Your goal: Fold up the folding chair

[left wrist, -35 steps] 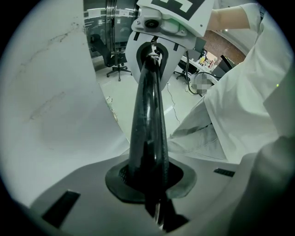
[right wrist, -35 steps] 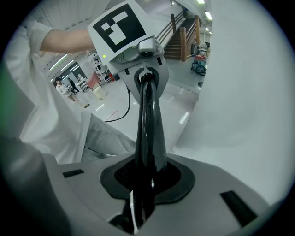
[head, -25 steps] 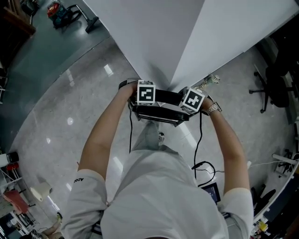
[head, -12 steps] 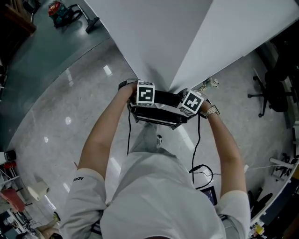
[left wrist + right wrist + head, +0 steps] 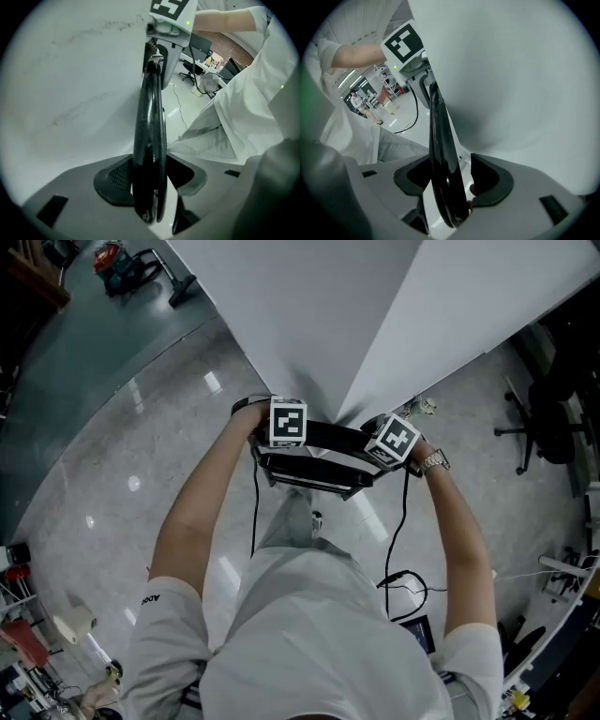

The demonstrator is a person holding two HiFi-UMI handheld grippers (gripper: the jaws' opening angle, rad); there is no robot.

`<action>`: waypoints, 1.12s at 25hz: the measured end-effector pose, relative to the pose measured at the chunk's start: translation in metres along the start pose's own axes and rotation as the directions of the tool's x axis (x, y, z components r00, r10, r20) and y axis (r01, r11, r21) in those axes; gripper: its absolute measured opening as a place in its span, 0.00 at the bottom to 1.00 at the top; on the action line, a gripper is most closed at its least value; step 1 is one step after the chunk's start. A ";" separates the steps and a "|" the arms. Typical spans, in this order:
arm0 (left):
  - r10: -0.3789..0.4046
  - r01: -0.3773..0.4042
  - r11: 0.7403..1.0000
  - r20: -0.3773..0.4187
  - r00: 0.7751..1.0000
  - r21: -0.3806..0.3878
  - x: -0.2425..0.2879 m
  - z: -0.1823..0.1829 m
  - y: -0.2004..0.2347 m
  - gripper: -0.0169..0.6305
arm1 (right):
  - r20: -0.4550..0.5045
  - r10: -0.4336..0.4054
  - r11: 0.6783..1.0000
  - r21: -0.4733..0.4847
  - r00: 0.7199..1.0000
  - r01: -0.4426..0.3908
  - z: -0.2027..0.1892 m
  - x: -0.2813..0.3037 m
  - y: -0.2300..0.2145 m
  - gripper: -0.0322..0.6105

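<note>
Legible text: one item only. Small dark lettering on the hem of the person's left sleeve [image 5: 155, 600] begins "Ad"; the remaining characters are too small to read.

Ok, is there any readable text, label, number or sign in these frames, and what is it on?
"AD": print on the person's shirt sleeve; the letters after it are too small to read.
Left marker cube and right marker cube: square black-and-white patterns only, no letters.
Folding chair: no label visible.
Small screen on the floor: too small to read.
</note>
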State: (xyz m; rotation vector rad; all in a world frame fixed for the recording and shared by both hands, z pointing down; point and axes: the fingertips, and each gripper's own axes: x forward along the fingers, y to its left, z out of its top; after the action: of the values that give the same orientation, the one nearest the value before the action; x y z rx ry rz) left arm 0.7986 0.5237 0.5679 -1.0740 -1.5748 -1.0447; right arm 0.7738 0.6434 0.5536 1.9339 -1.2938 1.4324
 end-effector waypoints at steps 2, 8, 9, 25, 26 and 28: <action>0.027 -0.026 1.000 0.026 0.999 -0.009 -0.016 0.002 0.004 0.32 | 0.014 0.000 1.000 0.016 1.000 0.000 -0.001 -0.009 -0.001 0.39; 0.148 -0.144 0.988 0.065 0.987 -0.054 -0.050 -0.012 0.008 0.33 | 0.097 -0.066 0.997 0.035 0.993 0.063 0.004 -0.033 -0.003 0.39; 0.169 -0.164 0.985 0.077 0.983 -0.062 -0.053 -0.014 0.006 0.33 | 0.122 -0.087 0.996 0.045 0.989 0.082 0.005 -0.040 -0.003 0.39; 0.547 -0.399 0.830 0.424 0.722 -0.391 -0.117 0.015 -0.091 0.07 | 0.617 -0.206 0.964 0.263 0.760 0.047 0.033 -0.120 0.088 0.09; 0.564 -0.401 0.817 0.430 0.705 -0.414 -0.117 0.017 -0.100 0.06 | 0.636 -0.205 0.961 0.273 0.744 0.031 0.033 -0.119 0.095 0.07; 0.602 -0.399 0.788 0.447 0.662 -0.470 -0.118 0.021 -0.117 0.06 | 0.663 -0.202 0.958 0.285 0.720 0.006 0.033 -0.117 0.109 0.06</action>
State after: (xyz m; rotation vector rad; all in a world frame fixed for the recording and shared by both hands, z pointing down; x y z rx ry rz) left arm 0.7033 0.4945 0.4330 -2.0968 -1.4060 -0.6124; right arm 0.6927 0.6159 0.4147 2.8485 -1.2752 0.8589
